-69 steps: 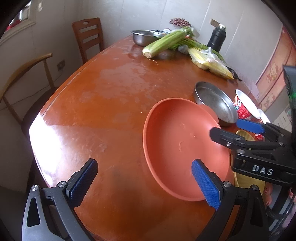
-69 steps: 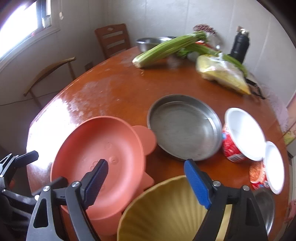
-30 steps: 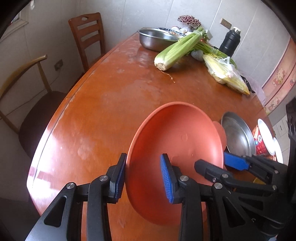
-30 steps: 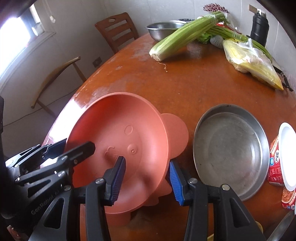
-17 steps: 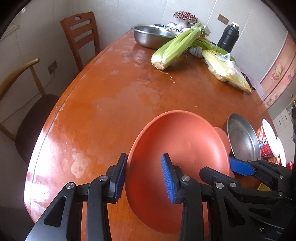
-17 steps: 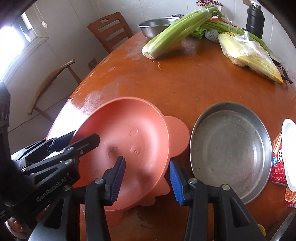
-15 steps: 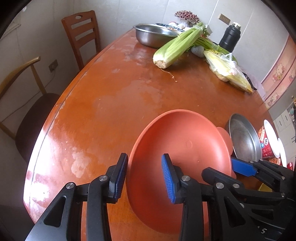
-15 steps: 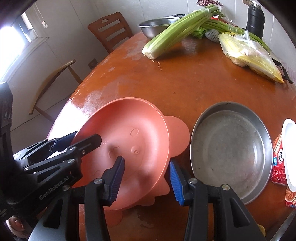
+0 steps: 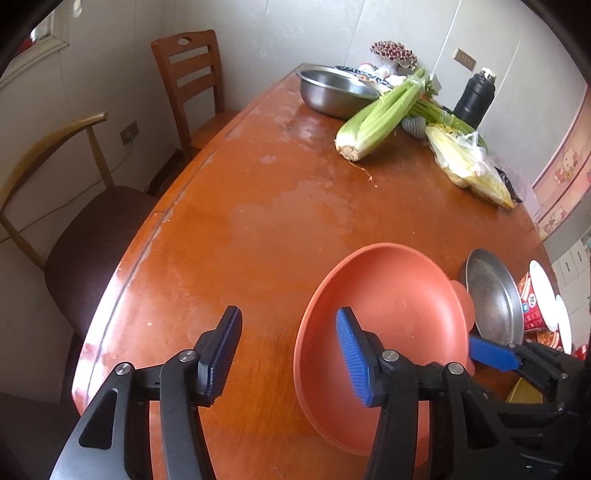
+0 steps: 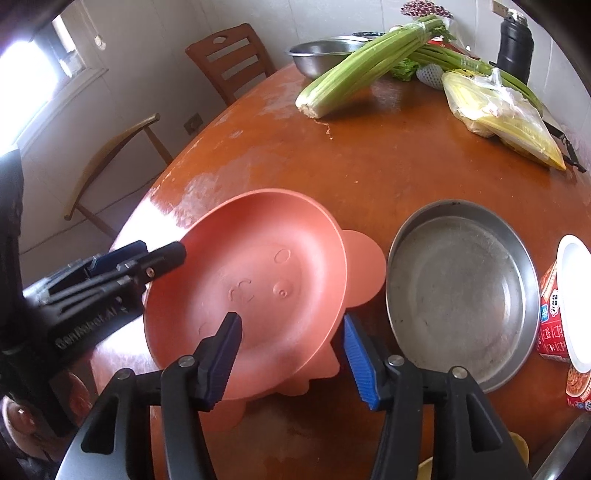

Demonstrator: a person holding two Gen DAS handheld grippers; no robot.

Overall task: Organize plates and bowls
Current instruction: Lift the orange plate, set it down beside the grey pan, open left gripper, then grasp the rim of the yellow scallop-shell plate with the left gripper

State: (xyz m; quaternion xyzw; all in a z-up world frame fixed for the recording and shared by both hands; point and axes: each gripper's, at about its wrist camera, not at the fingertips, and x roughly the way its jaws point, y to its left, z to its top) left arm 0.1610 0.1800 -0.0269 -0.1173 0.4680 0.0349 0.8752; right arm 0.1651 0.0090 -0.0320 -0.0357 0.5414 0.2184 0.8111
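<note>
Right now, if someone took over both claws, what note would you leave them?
Left claw: jaws opening, the orange plate has its left rim between them, not pinched.
Right claw: jaws opening, the plate's near rim between them, loose.
Things: orange plate sits on the table, steel plate beside it on the right; yellow bowl at the near edge, barely in view.
Done: nothing stacked yet.
Left: probably gather plates and bowl together.

Pretty plain dining corner, white tiled walls point(image 9: 258, 33) around a glossy orange-brown wooden table point(image 9: 258, 206), two wooden chairs point(image 9: 192, 77) pushed up along one side, and bright daylight coming through a window point(image 10: 40, 81) by them.
</note>
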